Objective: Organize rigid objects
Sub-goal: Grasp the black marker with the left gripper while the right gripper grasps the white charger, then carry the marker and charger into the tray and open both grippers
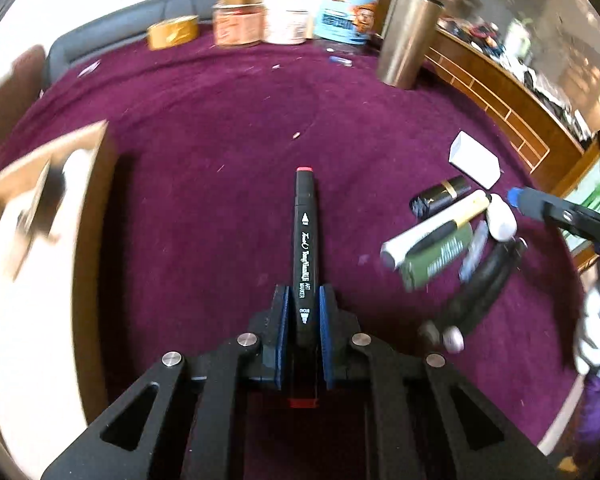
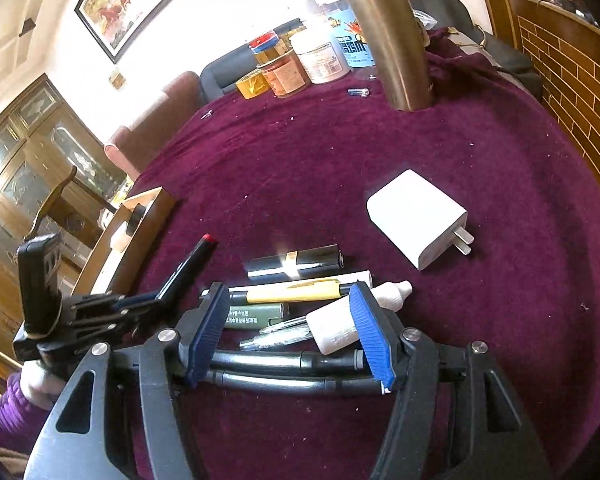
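Nearest in the left wrist view, the left claw (image 1: 303, 312) is being held clamped on a black art marker (image 1: 305, 240), whose red-tipped end is pointing away over the maroon cloth of the desk (image 1: 220, 120). The marker appears lifted clear of the cloth, so one object is being carried, in all likelihood toward the wooden tray (image 1: 48, 184) lying just left of it, where at least one dark item is already sitting; that part is blurred.

In the right wrist view, the right claw (image 2: 292, 332) is being held with its blue pads apart over the pile of remaining things, gripping nothing. Within and just beyond its span are lying two black curved handles (image 2: 284, 372), a white dropper bottle (image 2: 340, 320), a clear pen (image 2: 276, 336), a green tube (image 2: 256, 314), a yellow pen (image 2: 296, 292) and a black lipstick (image 2: 296, 260). A white charger plug (image 2: 416, 216) is lying apart to the right.

Farther off, a steel flask (image 2: 388, 40), jars (image 2: 288, 70) and a roll of tape (image 2: 252, 85) are standing at the desk's far edge.

The sorting is judged to be at an early stage: most small objects are still waiting to be moved.
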Demonstrator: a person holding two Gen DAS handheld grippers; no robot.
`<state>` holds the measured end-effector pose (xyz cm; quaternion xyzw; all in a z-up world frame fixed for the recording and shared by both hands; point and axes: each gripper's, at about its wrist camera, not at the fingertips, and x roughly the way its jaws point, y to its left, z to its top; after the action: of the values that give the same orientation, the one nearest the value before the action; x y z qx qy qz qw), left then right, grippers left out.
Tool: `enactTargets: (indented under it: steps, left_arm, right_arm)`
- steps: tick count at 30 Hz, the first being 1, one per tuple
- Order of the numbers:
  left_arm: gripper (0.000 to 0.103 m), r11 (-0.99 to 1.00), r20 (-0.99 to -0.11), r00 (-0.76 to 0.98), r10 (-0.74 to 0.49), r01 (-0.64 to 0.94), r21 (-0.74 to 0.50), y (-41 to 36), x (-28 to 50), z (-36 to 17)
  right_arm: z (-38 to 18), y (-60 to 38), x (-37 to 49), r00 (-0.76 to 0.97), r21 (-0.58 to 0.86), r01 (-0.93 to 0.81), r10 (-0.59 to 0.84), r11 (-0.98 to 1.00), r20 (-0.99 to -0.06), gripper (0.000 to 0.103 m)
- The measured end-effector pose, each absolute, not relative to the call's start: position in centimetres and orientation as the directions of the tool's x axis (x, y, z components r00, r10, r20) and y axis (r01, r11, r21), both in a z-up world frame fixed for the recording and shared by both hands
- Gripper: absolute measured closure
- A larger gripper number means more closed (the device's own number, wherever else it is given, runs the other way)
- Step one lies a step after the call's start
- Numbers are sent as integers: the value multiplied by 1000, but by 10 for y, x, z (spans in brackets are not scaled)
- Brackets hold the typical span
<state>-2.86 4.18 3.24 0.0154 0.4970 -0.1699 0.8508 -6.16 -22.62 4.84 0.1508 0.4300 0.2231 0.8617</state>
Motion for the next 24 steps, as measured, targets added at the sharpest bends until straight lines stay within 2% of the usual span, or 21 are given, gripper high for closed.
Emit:
enactTargets:
  steps: [3,5,6,7,8,9,10,12,14,19,24]
  left_arm:
    - [89,944,-852,444,-276,294,-153,45,-31,30]
    - [76,944,-847,459,-267,302,-134,36,-27,29]
    - [62,940,-844,461,-274,313,-135,29,-24,28]
    - [54,939,-841,468,-273,320,-126,21,-23,28]
    - [54,943,-838,483,-254,318,-103,17,-19,24]
    - [54,946,-834,502,-228,317,-68,12,-21,23]
    - [62,947,-830,517,-209,320,-39,9,-23,23]
    - [90,946,-823,523,-223,320,-53,12,-24,21]
    - [92,941,-817,501,-286,307,-141,26,-29,24]
    - [92,924,-756,542,-367,310,-226,52,-54,48]
    - [92,902,-703,567,-429,307,-302,76,-80,67]
  right_arm:
    - [51,-226,-62,538,453,-243,508,858,-673,41]
    - [56,-227,-66,547,447,-240,500,862,-671,41]
    - [58,-228,-68,551,442,-240,496,864,-671,41]
    - [62,-229,-70,557,433,-239,488,869,-672,41]
    - [64,-231,-72,562,425,-237,480,874,-674,41]
    - [68,-233,-75,568,416,-232,469,879,-676,41]
    - [70,-235,-75,571,412,-227,463,883,-678,41]
    - [73,-241,-76,578,403,-210,446,891,-683,41]
    - [73,-247,-74,583,397,-186,426,899,-692,41]
    - [66,-257,-54,604,374,-102,356,922,-713,41]
    - [66,-236,-23,636,90,-133,155,987,-756,40]
